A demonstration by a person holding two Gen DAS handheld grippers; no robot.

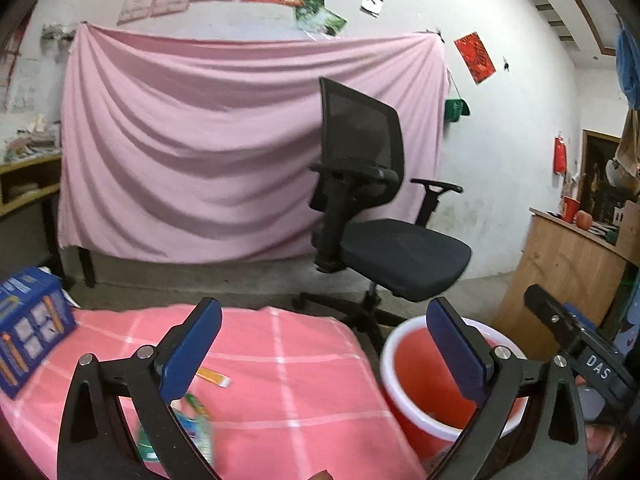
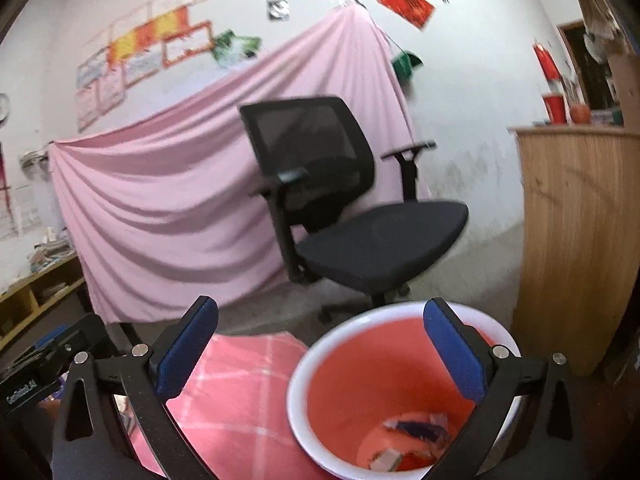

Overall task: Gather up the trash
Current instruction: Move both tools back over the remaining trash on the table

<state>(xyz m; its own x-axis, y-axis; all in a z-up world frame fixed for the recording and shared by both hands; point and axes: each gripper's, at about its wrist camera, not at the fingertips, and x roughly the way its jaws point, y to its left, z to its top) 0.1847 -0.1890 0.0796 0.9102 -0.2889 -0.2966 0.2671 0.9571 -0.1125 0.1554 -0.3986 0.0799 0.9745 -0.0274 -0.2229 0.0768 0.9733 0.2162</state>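
A red bucket [image 2: 320, 364] with a white rim stands on the floor beside the table; several scraps of trash [image 2: 412, 428] lie at its bottom. My right gripper [image 2: 320, 340] hangs above the bucket, open and empty. My left gripper [image 1: 324, 336] is open too, with nothing between its blue pads, above the pink checked tablecloth [image 1: 288, 380] and the bucket [image 1: 416, 372] at its right. On the cloth lie an orange-and-white wrapper [image 1: 216, 377] and a green-and-white wrapper [image 1: 196, 424], partly hidden by the left finger. The other gripper's body [image 1: 580, 344] shows at right.
A blue printed box [image 1: 28, 328] sits at the table's left edge. A black office chair [image 1: 384, 216] stands behind the bucket, before a pink sheet [image 1: 200, 140] hung on the wall. A wooden cabinet [image 2: 576, 240] is at right, low shelves [image 2: 36, 296] at left.
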